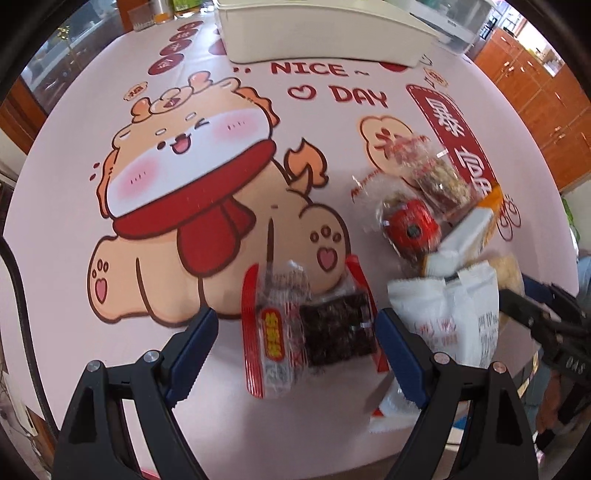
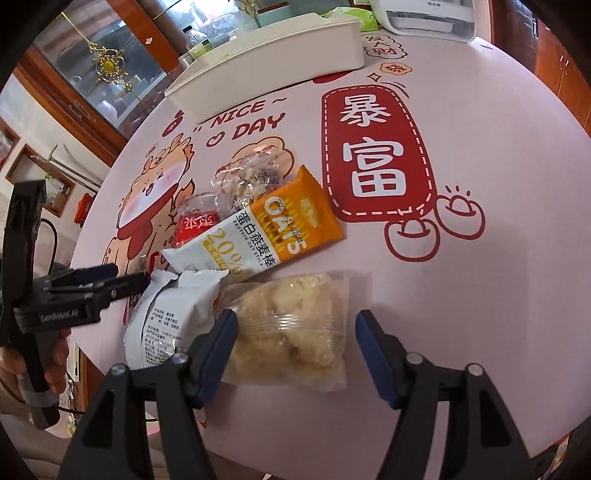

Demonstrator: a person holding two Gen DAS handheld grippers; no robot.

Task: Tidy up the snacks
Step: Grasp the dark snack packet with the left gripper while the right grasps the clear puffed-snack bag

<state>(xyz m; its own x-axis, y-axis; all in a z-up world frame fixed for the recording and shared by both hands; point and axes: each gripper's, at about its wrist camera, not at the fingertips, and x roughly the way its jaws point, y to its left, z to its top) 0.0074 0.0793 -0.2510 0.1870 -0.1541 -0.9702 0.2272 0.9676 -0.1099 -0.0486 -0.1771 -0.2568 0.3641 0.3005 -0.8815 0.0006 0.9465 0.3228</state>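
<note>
Several snack packets lie on a pink printed tablecloth. My left gripper [image 1: 297,328] is open around a red-edged clear packet of dark snack [image 1: 306,332], fingers on either side and apart from it. A white pouch [image 1: 450,317], a white-and-orange oat bar [image 1: 465,232], a red round snack [image 1: 410,225] and a clear nut bar packet [image 1: 439,181] lie to its right. My right gripper [image 2: 295,332] is open around a clear bag of pale yellow snack [image 2: 291,325]. The oat bar [image 2: 273,225] and the white pouch [image 2: 173,321] lie beside it.
A cream rectangular bin [image 1: 325,29] stands at the far side of the table; it also shows in the right wrist view [image 2: 273,62]. A white appliance [image 2: 428,18] sits behind it. The left gripper [image 2: 92,291] appears at the left. Wooden cabinets surround the table.
</note>
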